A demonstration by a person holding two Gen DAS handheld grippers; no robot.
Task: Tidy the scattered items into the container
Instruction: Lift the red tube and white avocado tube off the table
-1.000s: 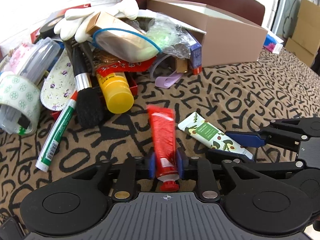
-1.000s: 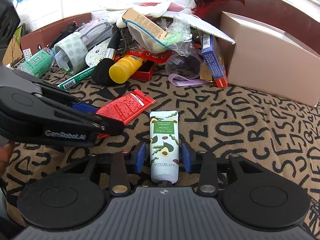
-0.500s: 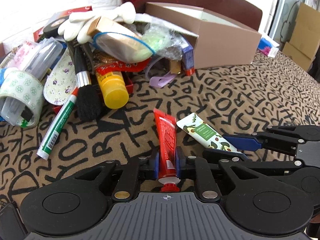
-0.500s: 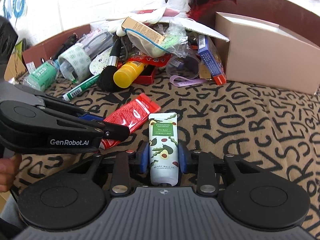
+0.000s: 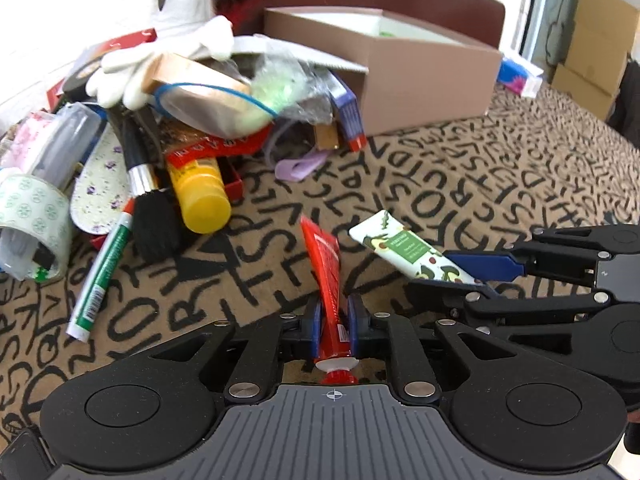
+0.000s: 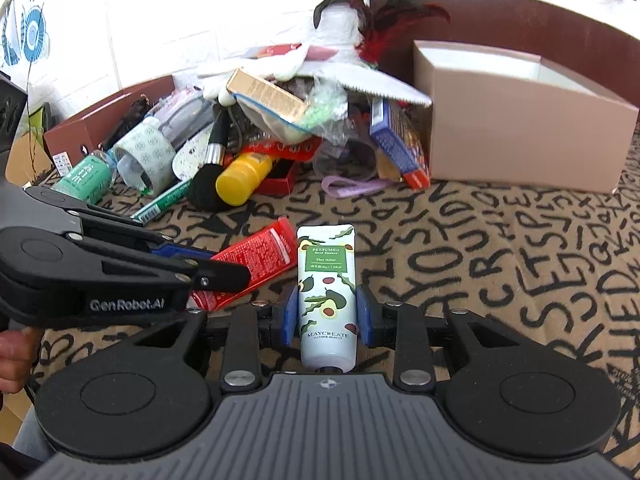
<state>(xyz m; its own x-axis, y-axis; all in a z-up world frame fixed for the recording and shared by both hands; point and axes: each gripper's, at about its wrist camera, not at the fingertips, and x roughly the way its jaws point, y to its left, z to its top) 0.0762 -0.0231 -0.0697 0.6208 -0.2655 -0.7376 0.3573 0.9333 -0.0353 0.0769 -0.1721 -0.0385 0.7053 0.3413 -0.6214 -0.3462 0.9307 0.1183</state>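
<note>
My left gripper point(image 5: 335, 312) is shut on the cap end of a red tube point(image 5: 322, 256), which stands on edge between the blue pads and points toward the pile. In the right wrist view the red tube point(image 6: 256, 256) sticks out of the left gripper point(image 6: 216, 264). My right gripper point(image 6: 326, 312) is shut on a white hand-cream tube with an avocado print point(image 6: 326, 280). From the left wrist view that white tube point(image 5: 396, 246) juts from the right gripper point(image 5: 460, 278). An open pinkish-brown box point(image 5: 420, 76) point(image 6: 520, 132) stands at the back right.
A heap lies at the back left of the letter-print cloth: a yellow bottle point(image 5: 202, 196), a makeup brush point(image 5: 148, 200), a green marker point(image 5: 104, 276), a tape roll point(image 5: 32, 216) and a white glove point(image 5: 160, 68). Cardboard boxes point(image 5: 592, 40) stand beyond the table. A person's hand point(image 6: 12, 360) shows at left.
The left jaws have closed tighter on the red tube, which has turned from flat onto its edge. The right gripper has kept its grip on the white tube and risen slightly.
</note>
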